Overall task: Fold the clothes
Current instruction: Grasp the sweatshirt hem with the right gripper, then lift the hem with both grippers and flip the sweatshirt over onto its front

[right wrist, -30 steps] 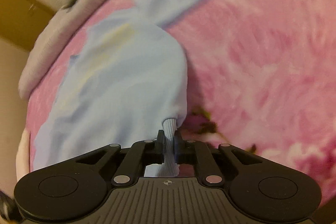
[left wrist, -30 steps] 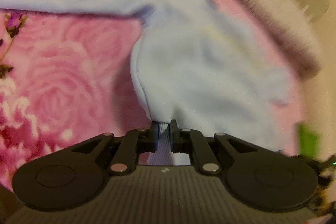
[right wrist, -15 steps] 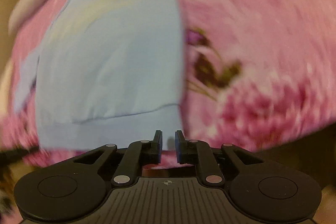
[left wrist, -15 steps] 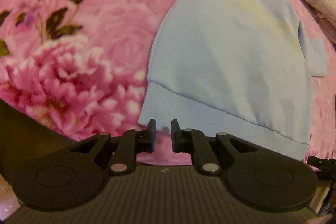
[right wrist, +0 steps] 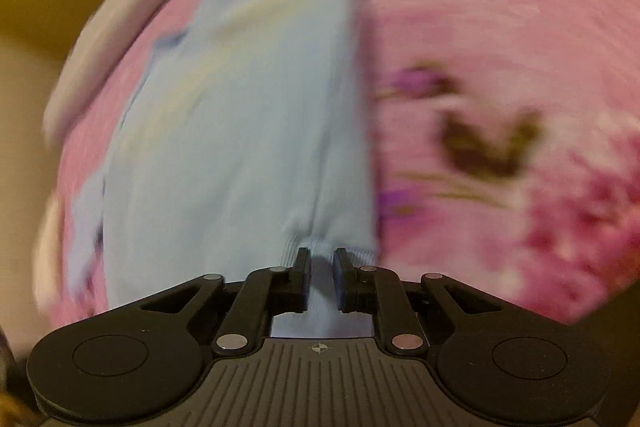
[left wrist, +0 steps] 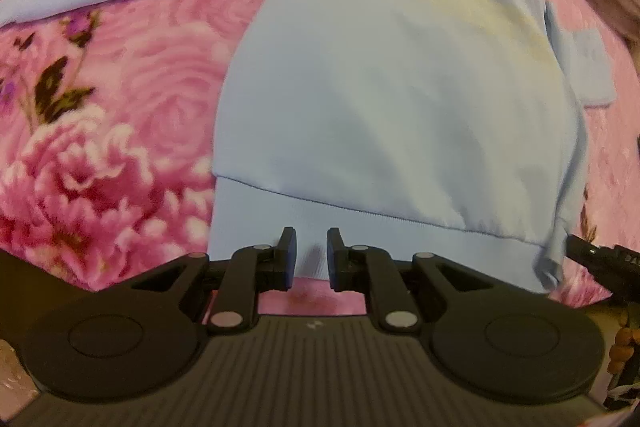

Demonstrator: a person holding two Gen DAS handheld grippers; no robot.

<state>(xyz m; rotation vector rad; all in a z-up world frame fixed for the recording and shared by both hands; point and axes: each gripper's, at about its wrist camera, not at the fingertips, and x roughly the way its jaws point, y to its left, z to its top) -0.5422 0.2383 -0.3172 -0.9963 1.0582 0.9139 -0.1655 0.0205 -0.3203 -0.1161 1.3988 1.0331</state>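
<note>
Now that both grippers have let go, the light blue sweatshirt lies flat on the pink flowered blanket; left gripper and right gripper gape over its near hem, ready to fold.

I log left gripper: matte black linkage, silver pivot pins, ribbed grey housing | right gripper: same build, small crosshair mark on housing
</note>
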